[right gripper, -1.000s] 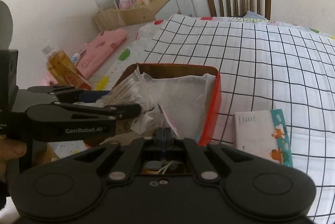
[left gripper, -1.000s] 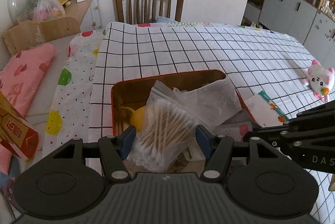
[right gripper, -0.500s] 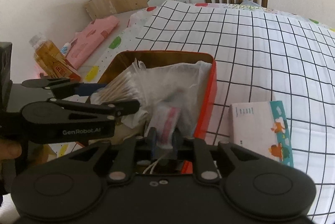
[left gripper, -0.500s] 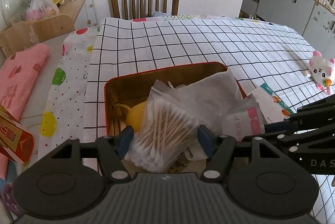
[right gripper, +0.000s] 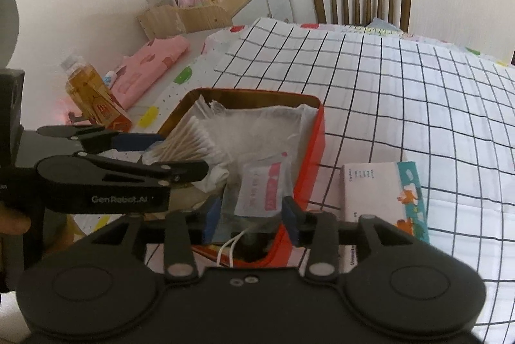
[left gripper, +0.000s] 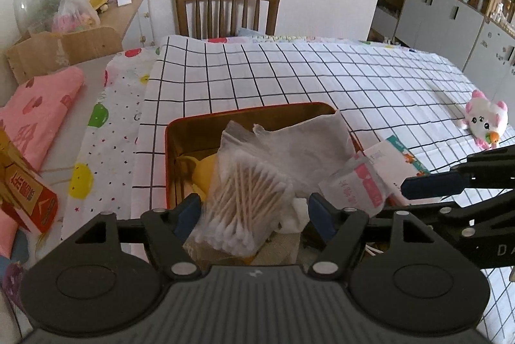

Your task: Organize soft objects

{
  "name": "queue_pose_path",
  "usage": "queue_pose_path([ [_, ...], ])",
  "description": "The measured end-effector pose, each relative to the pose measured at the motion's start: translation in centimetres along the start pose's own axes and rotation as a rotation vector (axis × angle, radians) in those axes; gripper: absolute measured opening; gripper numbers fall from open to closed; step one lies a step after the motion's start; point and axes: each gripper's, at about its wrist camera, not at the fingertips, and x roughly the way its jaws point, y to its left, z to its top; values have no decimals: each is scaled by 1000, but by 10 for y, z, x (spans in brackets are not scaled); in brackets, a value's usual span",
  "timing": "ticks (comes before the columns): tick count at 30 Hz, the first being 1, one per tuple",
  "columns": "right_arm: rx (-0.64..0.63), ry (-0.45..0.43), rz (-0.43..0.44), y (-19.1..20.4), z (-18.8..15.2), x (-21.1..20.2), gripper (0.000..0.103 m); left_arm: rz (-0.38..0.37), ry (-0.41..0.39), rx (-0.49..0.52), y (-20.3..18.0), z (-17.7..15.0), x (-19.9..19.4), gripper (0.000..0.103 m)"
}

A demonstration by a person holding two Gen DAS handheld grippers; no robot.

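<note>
Clutter fills the left edge of the table: a folded pink cloth (left gripper: 35, 115), a red and gold carton (left gripper: 27, 194) and, in the right wrist view, a clear bottle of amber liquid (right gripper: 80, 86). Next comes the rectangular red tin box (left gripper: 170, 131), open-topped, on the black-grid white tablecloth (left gripper: 289, 73); its far wall and left wall stand clear, with bare cloth running back to the wooden slat-back chair (left gripper: 227, 9). The left gripper (left gripper: 254, 209) hangs over the box's near end, jaws wide, with the clear plastic bag of wooden cotton swabs (left gripper: 244, 199) between them, the pads not pressing it. The bag leans on crumpled translucent white plastic bags (left gripper: 302, 147) that spill over the box's right rim. The right gripper (right gripper: 251, 212) is at the near right corner, jaws opening, a small white sachet with pink print (right gripper: 262, 186) standing loose between them inside the box. Just beside the box's right wall lies a white and teal tissue pack (right gripper: 386, 192). Far right, well apart across open cloth, lies a white and pink plush toy (left gripper: 486, 122).
</note>
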Motion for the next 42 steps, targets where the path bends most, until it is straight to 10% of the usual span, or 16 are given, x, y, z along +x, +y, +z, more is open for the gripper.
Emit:
queue_pose_path([
  [31,-125,-315,-96,-6,-41,-139,77,-9,-226,-79,-88,-18,-126,73],
  [33,-131,-328,-101,-7,-45,-146,79,-10,-234,-85,-96,-20,-131,88],
  [42,-120,-365,-110,-15,-59,-170,94,5,-256,-100,-125,-25,-148,89],
])
